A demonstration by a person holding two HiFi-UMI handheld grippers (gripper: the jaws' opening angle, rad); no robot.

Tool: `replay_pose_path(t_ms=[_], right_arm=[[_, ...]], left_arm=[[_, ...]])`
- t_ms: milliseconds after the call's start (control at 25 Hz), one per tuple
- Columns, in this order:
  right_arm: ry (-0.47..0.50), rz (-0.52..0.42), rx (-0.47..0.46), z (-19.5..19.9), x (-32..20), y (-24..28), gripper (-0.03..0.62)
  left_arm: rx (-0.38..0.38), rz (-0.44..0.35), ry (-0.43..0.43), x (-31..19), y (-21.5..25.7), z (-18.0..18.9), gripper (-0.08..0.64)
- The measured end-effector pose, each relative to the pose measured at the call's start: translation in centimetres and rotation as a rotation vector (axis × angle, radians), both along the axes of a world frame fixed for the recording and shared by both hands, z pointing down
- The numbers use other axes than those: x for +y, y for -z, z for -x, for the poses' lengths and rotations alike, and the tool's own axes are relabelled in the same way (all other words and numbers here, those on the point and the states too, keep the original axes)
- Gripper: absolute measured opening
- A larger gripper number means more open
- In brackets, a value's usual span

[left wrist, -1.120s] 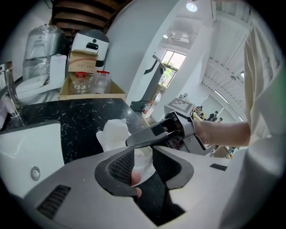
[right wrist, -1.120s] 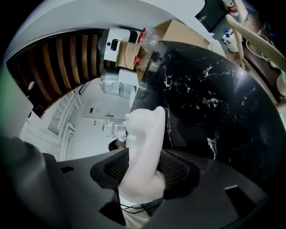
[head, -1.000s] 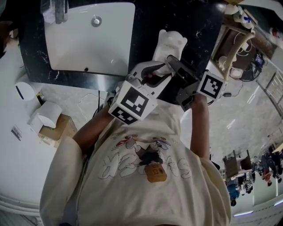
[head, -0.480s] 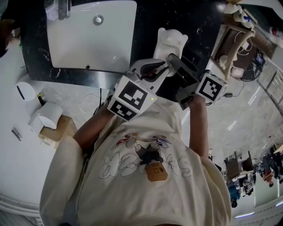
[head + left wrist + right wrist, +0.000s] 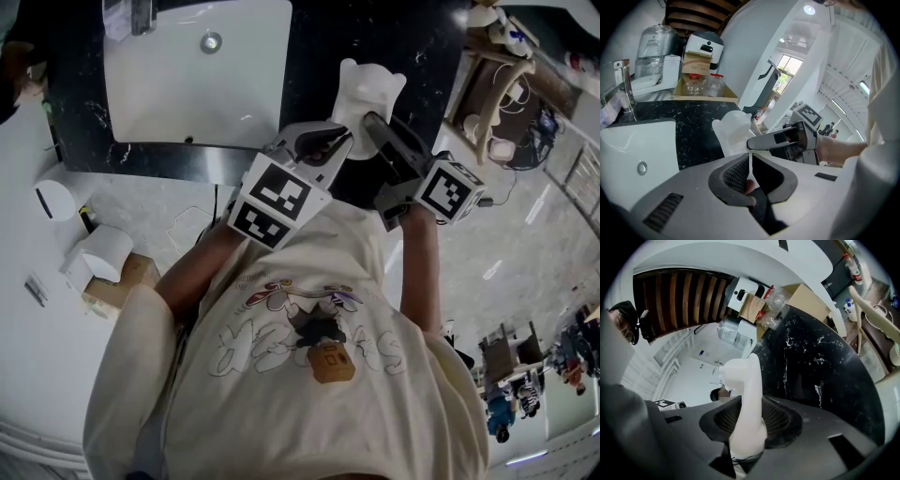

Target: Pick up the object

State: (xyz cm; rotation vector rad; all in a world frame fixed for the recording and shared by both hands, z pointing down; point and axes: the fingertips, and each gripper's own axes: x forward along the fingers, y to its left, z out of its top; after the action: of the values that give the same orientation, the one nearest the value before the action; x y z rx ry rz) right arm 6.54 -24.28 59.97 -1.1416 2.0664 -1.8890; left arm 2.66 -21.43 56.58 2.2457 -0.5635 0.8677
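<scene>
In the head view, the two grippers meet on the white bear-eared object (image 5: 368,89) and cover its lower part. Whether it rests on the black marbled counter (image 5: 309,56) or hangs above it cannot be told. Only its top, with two rounded ears, shows in the upper centre of the frame, just right of the sink basin (image 5: 197,84). The tap (image 5: 141,14) is cut off by the top edge, and in that view the hands are hidden under the marker cubes (image 5: 277,199). There is one object and there are two grippers. The left gripper (image 5: 750,161) has just been closing, and its jaws now stand almost together. A thin white sliver, seemingly an edge of the object, is clenched in the slit between them. The right gripper (image 5: 749,412) has also just been closing. Its jaws stand partly apart with both pads pressed on the object, which is seen edge-on there, its foot sinking out of sight behind the jaws. In the upper left of the left gripper view, a shallow cardboard box (image 5: 705,93) holds two clear bottles (image 5: 693,83) with red caps. One white appliance (image 5: 705,47) stands behind the box, and one large clear jug (image 5: 658,42) stands beside that. The basin has one drain (image 5: 212,41).
</scene>
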Motion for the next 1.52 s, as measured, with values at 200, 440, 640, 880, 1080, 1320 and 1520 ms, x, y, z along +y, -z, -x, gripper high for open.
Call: replay_pose_path(t_ms=[200,440,640,880,1080,1320,1520], right_arm=[[-0.047,-0.001,0.004,-0.4,0.6,0.3,0.144],[-0.094,-0.052,0.043,-0.4,0.7,1.6,0.144],[-0.117,-0.069,0.073,0.0,1.6,2.3,0.143],[-0.129,-0.105,0.122,1.6,3.1,3.6,0.142],[-0.16,-0.13,0.165,2.5,4.1,5.0,0.141],[-0.207,-0.161,0.211,3.1,5.6,6.3,0.141],[-0.246,-0.185,0.206,3.9,6.4,7.4,0.141]], left_arm=[[0.033,0.061,0.025,0.6,0.5,0.6,0.014],[0.065,0.081,0.08,0.7,1.3,2.0,0.014],[0.057,0.056,0.101,1.0,2.0,3.4,0.014],[0.074,0.032,0.087,2.6,3.3,4.9,0.014],[0.092,0.02,0.095,3.7,4.6,6.0,0.014],[0.098,-0.014,0.087,5.1,6.0,7.1,0.014],[0.118,-0.028,0.087,6.0,7.2,7.8,0.014]])
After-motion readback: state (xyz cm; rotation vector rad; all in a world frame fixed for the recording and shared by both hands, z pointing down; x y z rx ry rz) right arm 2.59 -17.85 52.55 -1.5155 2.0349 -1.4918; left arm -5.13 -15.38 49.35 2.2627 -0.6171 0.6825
